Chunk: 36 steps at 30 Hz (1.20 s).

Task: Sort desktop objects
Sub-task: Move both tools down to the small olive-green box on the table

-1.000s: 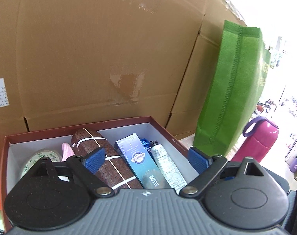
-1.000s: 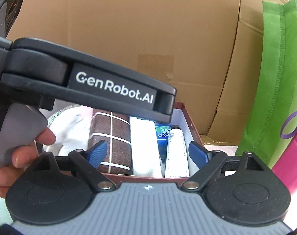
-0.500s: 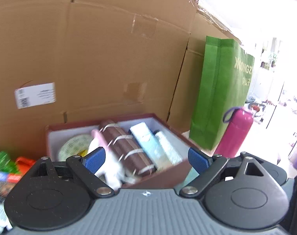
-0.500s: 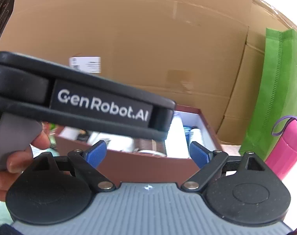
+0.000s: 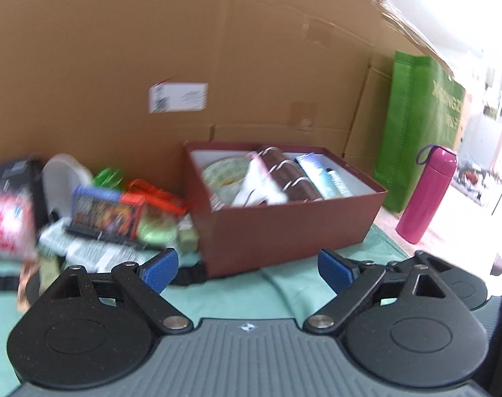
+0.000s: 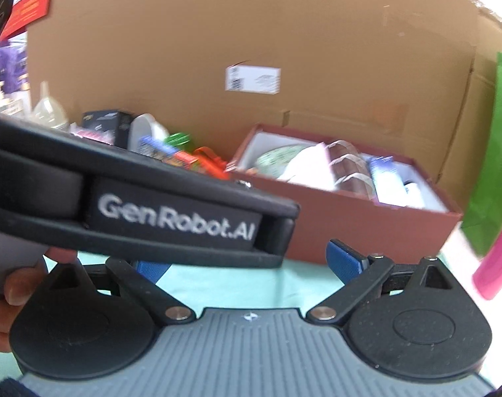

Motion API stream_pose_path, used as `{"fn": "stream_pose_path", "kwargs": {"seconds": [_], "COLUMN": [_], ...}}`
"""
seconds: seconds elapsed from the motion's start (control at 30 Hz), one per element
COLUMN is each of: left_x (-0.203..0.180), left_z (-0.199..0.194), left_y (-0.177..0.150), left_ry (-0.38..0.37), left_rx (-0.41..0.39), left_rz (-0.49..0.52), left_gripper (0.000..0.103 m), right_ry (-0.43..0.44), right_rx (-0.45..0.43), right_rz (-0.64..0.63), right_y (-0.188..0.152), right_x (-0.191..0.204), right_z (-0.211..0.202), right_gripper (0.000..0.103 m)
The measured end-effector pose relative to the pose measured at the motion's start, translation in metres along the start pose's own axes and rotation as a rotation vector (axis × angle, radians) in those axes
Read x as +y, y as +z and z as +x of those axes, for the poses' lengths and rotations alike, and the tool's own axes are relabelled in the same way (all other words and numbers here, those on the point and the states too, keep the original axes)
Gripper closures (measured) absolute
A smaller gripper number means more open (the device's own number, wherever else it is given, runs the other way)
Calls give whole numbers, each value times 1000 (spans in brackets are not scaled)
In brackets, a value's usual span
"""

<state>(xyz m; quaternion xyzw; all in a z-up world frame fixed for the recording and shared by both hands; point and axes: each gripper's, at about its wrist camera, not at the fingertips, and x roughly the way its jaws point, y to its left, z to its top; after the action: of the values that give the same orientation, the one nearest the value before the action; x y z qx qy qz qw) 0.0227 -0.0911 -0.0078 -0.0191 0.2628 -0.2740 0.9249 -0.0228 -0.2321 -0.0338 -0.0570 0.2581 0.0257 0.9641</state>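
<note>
Maroon box [image 5: 284, 228] sits beyond left hand-held gripper [image 5: 247, 269] (jaws apart).

My left hand-held gripper [image 5: 247, 266]: grey ribbed body w/ a small white logo at centre, two round black speckled discs either side, black link arms w/ silver pivot screws, triangular cut-outs, blue textured pads [image 5: 160, 266] at the tips. My right hand-held gripper [image 6: 249, 263]: same build, grey ribs, black discs, silver screws, blue pads [image 6: 345, 261]. In the right view the left unit's black housing [image 6: 145, 198] reads "GenRobot.AI" in white, grey handle below. My left hand [image 6: 6, 297]: bare skin, dark sleeve edge at bottom.
</note>
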Motion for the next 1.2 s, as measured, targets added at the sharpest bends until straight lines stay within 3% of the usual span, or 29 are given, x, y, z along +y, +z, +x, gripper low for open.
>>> {"fn": "stream_pose_path", "kwargs": {"seconds": [0.1,0.17,0.33,0.53,0.67,0.97,1.03,1.1,1.2], "left_x": [22,35,70,114,140,174,178,182,188], "left_z": [-10,-14,-17,-18,-18,-7,-2,4,12], "left_y": [-16,-26,-42,-46,-40,-16,-12,-8,-3], "left_ry": [10,24,81,176,191,197,193,187,156], "left_rx": [13,29,71,68,59,30,32,46,74], "left_rz": [-60,-87,-157,-226,-260,-293,-288,-288,-290], "left_gripper": [9,9,9,9,12,34,36,43,50], "right_ry": [45,71,115,169,217,265,278,287,298], "right_rx": [17,39,88,89,97,73,71,67,61], "right_rz": [-13,-20,-50,-95,-101,-70,-70,-75,-90], "right_y": [-11,-10,-13,-4,2,28,33,36,39], "right_x": [16,38,61,83,98,118,125,132,144], "right_z": [14,-8,18,39,50,83,89,96,105], "right_gripper": [7,7,7,7,7,12,23,24,36]}}
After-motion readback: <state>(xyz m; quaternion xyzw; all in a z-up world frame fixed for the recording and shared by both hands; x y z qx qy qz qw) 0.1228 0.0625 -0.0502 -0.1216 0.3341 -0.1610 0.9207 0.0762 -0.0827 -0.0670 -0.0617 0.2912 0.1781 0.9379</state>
